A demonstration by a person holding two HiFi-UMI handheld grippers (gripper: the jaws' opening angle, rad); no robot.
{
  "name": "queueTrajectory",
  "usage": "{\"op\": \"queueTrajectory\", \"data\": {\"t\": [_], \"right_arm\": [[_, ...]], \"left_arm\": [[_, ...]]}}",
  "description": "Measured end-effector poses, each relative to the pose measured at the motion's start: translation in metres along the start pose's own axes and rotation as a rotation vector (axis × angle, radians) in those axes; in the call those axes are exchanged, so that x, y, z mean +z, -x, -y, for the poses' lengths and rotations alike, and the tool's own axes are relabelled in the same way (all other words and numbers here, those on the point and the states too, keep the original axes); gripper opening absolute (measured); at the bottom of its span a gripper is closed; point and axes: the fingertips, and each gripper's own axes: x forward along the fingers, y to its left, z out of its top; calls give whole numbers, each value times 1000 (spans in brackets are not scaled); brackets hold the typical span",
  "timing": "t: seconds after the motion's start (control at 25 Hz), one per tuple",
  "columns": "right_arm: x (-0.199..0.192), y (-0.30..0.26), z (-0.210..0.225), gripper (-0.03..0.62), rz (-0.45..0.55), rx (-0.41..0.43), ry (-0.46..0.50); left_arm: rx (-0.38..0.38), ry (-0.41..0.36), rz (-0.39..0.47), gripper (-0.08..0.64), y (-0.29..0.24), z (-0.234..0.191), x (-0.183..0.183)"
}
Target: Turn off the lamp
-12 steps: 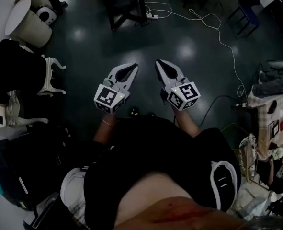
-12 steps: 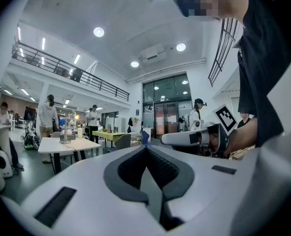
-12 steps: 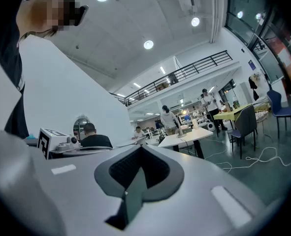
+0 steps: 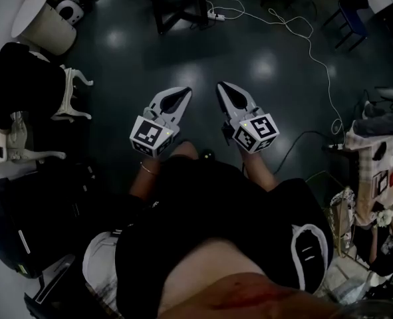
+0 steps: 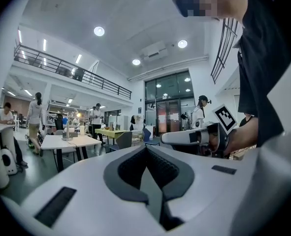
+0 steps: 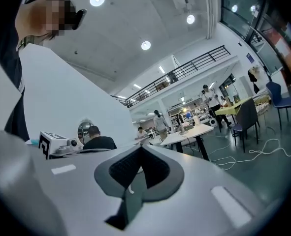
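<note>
In the head view my left gripper [image 4: 183, 93] and right gripper [image 4: 223, 88] are held side by side, level, above a dark glossy floor [image 4: 262, 65]. Both have their jaws closed tip to tip with nothing between them. The left gripper view looks over its closed jaws [image 5: 146, 149] towards a white table [image 5: 69, 141] some way off, where a slim upright thing [image 5: 66, 132] may be the lamp; it is too small to be sure. The right gripper view shows closed jaws [image 6: 140, 149] and a white table [image 6: 192, 132] at a distance.
A white cable [image 4: 309, 45] and power strip [image 4: 216, 16] lie on the floor ahead by a dark table frame [image 4: 176, 8]. A white chair with a black garment [image 4: 23, 85] stands at left, and cluttered furniture [image 4: 376, 158] at right. Several people stand in the hall.
Both grippers keep their places and stay shut. The floor and furniture have slid slightly up and to the right in the head view.
</note>
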Motion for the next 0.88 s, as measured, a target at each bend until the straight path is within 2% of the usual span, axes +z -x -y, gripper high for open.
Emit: {"op": "queueTrajectory", "data": {"t": [0.32, 0.48, 0.72, 0.88], "right_arm": [[-4, 14, 4, 0, 33, 12, -40], [3, 13, 11, 0, 46, 0, -32], [12, 5, 29, 0, 61, -17, -18], [11, -4, 38, 0, 50, -18, -21]], "left_arm": [[6, -14, -26, 6, -1, 6, -12], [-14, 0, -9, 6, -13, 3, -4], [-60, -14, 1, 6, -38, -5, -2], [-64, -23, -2, 6, -51, -14, 2]]}}
